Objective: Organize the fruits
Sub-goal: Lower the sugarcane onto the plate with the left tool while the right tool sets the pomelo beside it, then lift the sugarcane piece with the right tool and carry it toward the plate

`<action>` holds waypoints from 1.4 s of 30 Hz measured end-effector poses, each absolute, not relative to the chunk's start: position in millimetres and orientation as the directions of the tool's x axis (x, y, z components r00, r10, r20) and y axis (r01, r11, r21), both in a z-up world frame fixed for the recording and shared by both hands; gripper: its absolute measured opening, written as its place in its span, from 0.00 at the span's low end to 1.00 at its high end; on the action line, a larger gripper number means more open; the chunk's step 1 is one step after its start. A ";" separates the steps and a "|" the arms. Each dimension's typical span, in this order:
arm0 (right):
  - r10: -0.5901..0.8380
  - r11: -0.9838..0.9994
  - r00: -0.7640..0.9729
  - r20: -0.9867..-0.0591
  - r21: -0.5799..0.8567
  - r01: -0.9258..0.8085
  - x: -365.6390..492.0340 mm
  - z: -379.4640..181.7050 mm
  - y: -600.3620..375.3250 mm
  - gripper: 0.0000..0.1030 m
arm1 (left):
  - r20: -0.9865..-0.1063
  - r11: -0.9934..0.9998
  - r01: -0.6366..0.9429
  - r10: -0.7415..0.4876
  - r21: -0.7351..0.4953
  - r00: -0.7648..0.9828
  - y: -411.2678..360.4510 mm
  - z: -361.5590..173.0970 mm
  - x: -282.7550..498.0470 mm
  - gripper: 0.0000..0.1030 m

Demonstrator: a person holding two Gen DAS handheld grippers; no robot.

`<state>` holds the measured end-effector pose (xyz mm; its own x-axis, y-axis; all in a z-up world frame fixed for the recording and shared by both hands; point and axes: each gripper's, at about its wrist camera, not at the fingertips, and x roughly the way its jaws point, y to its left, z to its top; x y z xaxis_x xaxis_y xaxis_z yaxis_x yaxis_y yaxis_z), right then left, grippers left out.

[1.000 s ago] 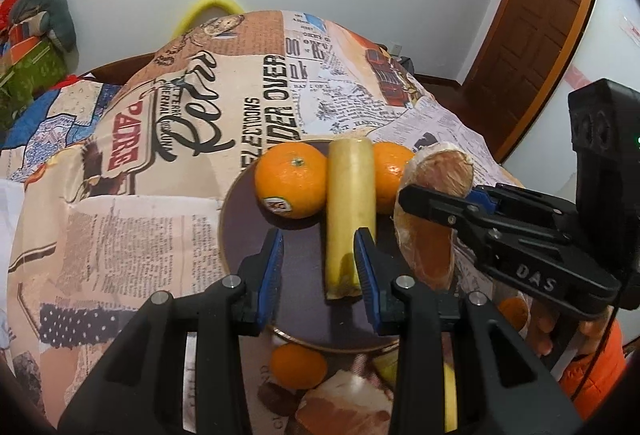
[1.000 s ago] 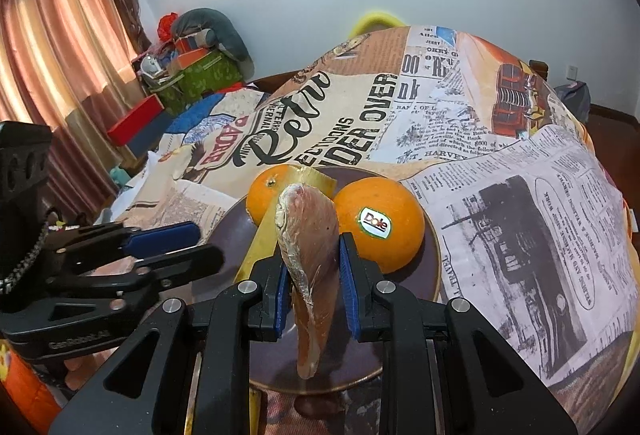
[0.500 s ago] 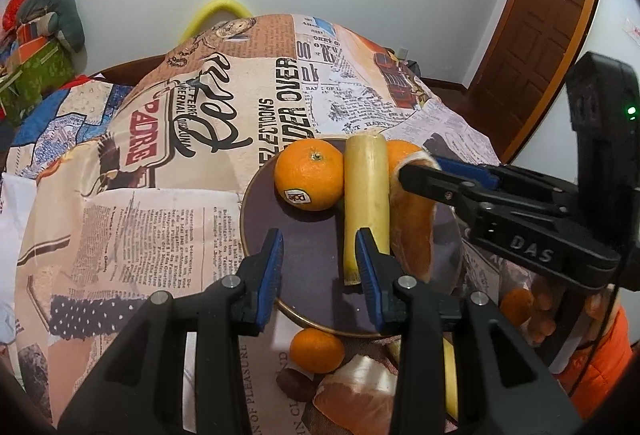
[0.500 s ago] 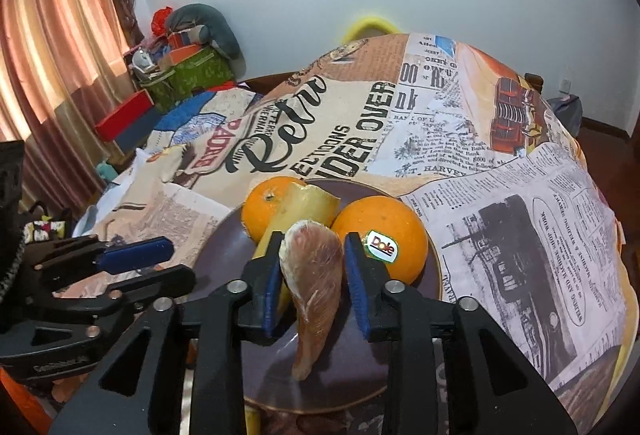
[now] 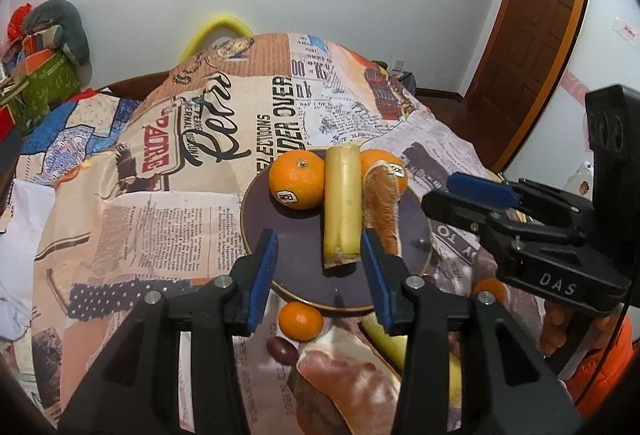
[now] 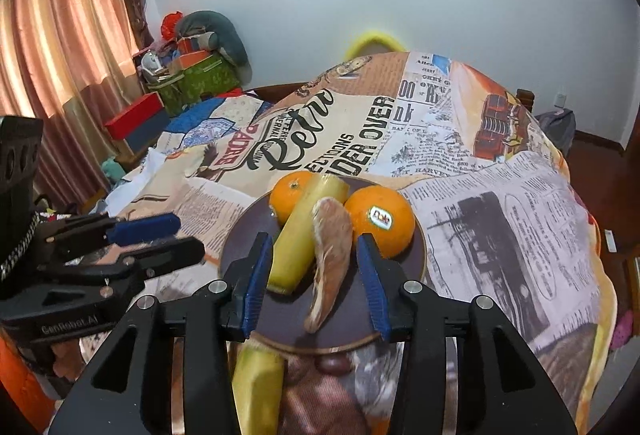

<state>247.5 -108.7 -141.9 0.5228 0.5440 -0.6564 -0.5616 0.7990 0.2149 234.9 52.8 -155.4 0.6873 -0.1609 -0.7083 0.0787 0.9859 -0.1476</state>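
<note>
The tablecloth (image 6: 500,219) is printed like old newspaper: its large black script reads "Retro", beside it stand "ELECTIONS" and "UNDER OVER" in bold capitals, and a red badge reads "PADRE". Small print near its far edge shows "HARVEY"; the rest of the fine print is too small to read. A sticker on the orange (image 6: 380,221) at the right of the plate reads "Dole". In the left wrist view the right gripper (image 5: 460,195) bears "DAS" in white letters. In the right wrist view the left gripper (image 6: 176,235) bears "GenRobot.AI" on its body.
</note>
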 end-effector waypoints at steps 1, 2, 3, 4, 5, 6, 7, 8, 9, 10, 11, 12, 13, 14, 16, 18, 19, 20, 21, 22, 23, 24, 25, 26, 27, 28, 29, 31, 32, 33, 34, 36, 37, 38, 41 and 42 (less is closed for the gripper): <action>0.545 0.799 0.522 -0.656 0.216 -0.561 245.0 -140.9 -110.2 0.39 | -0.706 0.986 0.079 -0.160 -0.147 0.690 52.5 -152.9 231.7 0.42; 0.544 0.800 0.523 -0.656 0.216 -0.560 241.0 -139.9 -111.6 0.39 | -0.703 0.986 0.079 -0.159 -0.146 0.693 51.9 -150.2 228.0 0.42; 0.543 0.801 0.525 -0.655 0.215 -0.559 236.0 -138.3 -113.1 0.39 | -0.700 0.986 0.078 -0.157 -0.144 0.697 51.4 -146.8 223.0 0.44; 0.543 0.801 0.526 -0.655 0.214 -0.559 233.5 -137.3 -113.9 0.39 | -0.697 0.987 0.076 -0.155 -0.143 0.700 51.4 -144.6 219.2 0.47; 0.543 0.800 0.525 -0.656 0.214 -0.561 228.3 -136.1 -115.2 0.39 | -0.693 0.987 0.073 -0.152 -0.141 0.705 51.2 -142.0 214.9 0.49; 0.543 0.800 0.525 -0.656 0.213 -0.561 224.6 -135.4 -116.2 0.39 | -0.688 0.988 0.069 -0.145 -0.137 0.711 51.1 -139.4 209.3 0.52; 0.541 0.800 0.525 -0.657 0.210 -0.562 220.1 -134.8 -117.3 0.40 | -0.686 0.989 0.066 -0.139 -0.132 0.714 51.0 -137.9 204.9 0.56; 0.539 0.800 0.524 -0.659 0.205 -0.564 214.9 -134.7 -118.1 0.42 | -0.685 0.990 0.062 -0.133 -0.127 0.717 50.7 -137.1 200.2 0.58; 0.537 0.800 0.525 -0.660 0.200 -0.566 210.1 -135.0 -119.3 0.43 | -0.687 0.991 0.057 -0.126 -0.123 0.716 50.2 -136.6 194.9 0.63; 0.535 0.800 0.526 -0.661 0.197 -0.566 206.9 -135.0 -120.3 0.45 | -0.689 0.991 0.053 -0.123 -0.121 0.715 50.0 -136.8 190.6 0.65; 0.534 0.799 0.524 -0.664 0.193 -0.569 201.4 -135.9 -121.3 0.45 | -0.692 0.992 0.051 -0.120 -0.119 0.712 49.6 -137.5 185.8 0.65; 0.533 0.798 0.521 -0.667 0.192 -0.571 198.5 -136.4 -121.9 0.45 | -0.698 0.992 0.050 -0.117 -0.116 0.707 48.9 -138.8 183.1 0.66; 0.532 0.797 0.517 -0.670 0.191 -0.573 195.1 -137.1 -122.9 0.45 | -0.703 0.992 0.048 -0.115 -0.114 0.702 48.6 -140.0 180.4 0.69; 0.531 0.797 0.514 -0.674 0.190 -0.574 191.6 -138.6 -123.2 0.45 | -0.709 0.992 0.043 -0.113 -0.115 0.696 48.9 -141.9 177.3 0.71; 0.528 0.794 0.503 -0.684 0.188 -0.578 184.9 -143.1 -123.7 0.45 | -0.722 0.991 0.029 -0.113 -0.128 0.683 50.0 -147.8 170.6 0.78; 0.524 0.792 0.487 -0.698 0.188 -0.581 179.6 -149.9 -123.1 0.45 | -0.735 0.990 0.022 -0.119 -0.140 0.667 50.1 -154.6 164.7 0.78; 0.523 0.790 0.479 -0.705 0.190 -0.583 177.1 -153.3 -122.7 0.45 | -0.743 0.990 0.021 -0.120 -0.142 0.659 49.4 -158.8 161.9 0.78; 0.520 0.787 0.464 -0.718 0.191 -0.586 175.2 -159.5 -121.1 0.45 | -0.750 0.990 0.020 -0.121 -0.142 0.650 48.9 -162.5 159.8 0.78; 0.517 0.786 0.455 -0.725 0.191 -0.588 172.9 -163.3 -120.2 0.45 | -0.756 0.990 0.019 -0.121 -0.142 0.643 49.1 -166.2 157.6 0.78; 0.514 0.784 0.446 -0.733 0.190 -0.591 170.2 -167.9 -118.9 0.45 | -0.764 0.990 0.020 -0.122 -0.141 0.634 48.4 -170.0 155.6 0.78; 0.510 0.781 0.433 -0.743 0.189 -0.595 168.2 -173.9 -117.1 0.45 | -0.769 0.990 0.021 -0.122 -0.140 0.628 47.8 -173.1 152.9 0.78; 0.505 0.782 0.427 -0.750 0.189 -0.593 165.4 -178.7 -116.2 0.45 | -0.775 0.990 0.021 -0.121 -0.138 0.620 46.9 -176.7 151.8 0.78; 0.503 0.785 0.424 -0.753 0.192 -0.589 163.3 -181.1 -115.8 0.45 | -0.780 0.990 0.020 -0.121 -0.138 0.614 46.3 -179.5 150.7 0.78; 0.505 0.785 0.412 -0.759 0.203 -0.586 162.6 -185.2 -115.7 0.45 | -0.784 0.990 0.021 -0.121 -0.137 0.608 45.6 -181.5 150.1 0.78; 0.511 0.782 0.397 -0.762 0.219 -0.584 162.6 -189.8 -115.6 0.45 | -0.789 0.991 0.022 -0.121 -0.135 0.603 45.1 -184.1 149.1 0.78; 0.511 0.783 0.392 -0.765 0.226 -0.580 162.3 -192.3 -115.4 0.45 | -0.793 0.991 0.022 -0.119 -0.133 0.597 44.5 -186.6 148.2 0.78; 0.510 0.783 0.385 -0.769 0.231 -0.577 162.0 -195.4 -114.6 0.45 | -0.796 0.991 0.021 -0.118 -0.132 0.594 44.1 -188.3 147.4 0.78; 0.516 0.776 0.362 -0.776 0.246 -0.581 161.0 -201.1 -113.0 0.45 | -0.802 0.991 0.020 -0.120 -0.134 0.585 43.8 -192.2 146.9 0.78; 0.515 0.774 0.355 -0.780 0.245 -0.584 161.1 -203.1 -112.1 0.45 | -0.805 0.990 0.019 -0.122 -0.136 0.581 43.6 -193.8 146.6 0.78; 0.513 0.772 0.353 -0.782 0.241 -0.588 160.0 -203.9 -111.3 0.45 | -0.808 0.990 0.019 -0.126 -0.141 0.576 43.1 -196.0 146.7 0.78; 0.511 0.771 0.355 -0.783 0.234 -0.592 158.9 -204.4 -111.0 0.42 | -0.811 0.989 0.018 -0.130 -0.145 0.571 42.0 -198.2 147.0 0.78; 0.514 0.766 0.358 -0.780 0.229 -0.600 156.0 -204.4 -112.0 0.36 | -0.819 0.988 0.026 -0.140 -0.152 0.557 38.3 -202.3 147.5 0.78; 0.515 0.766 0.360 -0.778 0.229 -0.601 154.5 -204.5 -112.8 0.36 | -0.824 0.987 0.035 -0.150 -0.156 0.547 35.3 -204.8 148.0 0.78; 0.518 0.765 0.362 -0.775 0.231 -0.601 153.6 -204.2 -114.8 0.36 | -0.827 0.987 0.045 -0.157 -0.157 0.539 32.1 -206.9 147.6 0.78; 0.529 0.764 0.359 -0.769 0.248 -0.595 152.2 -204.0 -123.9 0.35 | -0.835 0.988 0.065 -0.154 -0.141 0.529 22.7 -212.8 146.9 0.78; 0.530 0.766 0.360 -0.768 0.252 -0.591 151.8 -203.4 -128.5 0.35 | -0.838 0.988 0.069 -0.155 -0.140 0.523 20.0 -215.7 147.3 0.78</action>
<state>151.8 -128.5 -203.4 0.3598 0.5300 -0.7679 -0.5907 0.7664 0.2522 147.3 20.0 -215.7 0.5226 -0.1548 -0.8384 0.0687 0.9878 -0.1396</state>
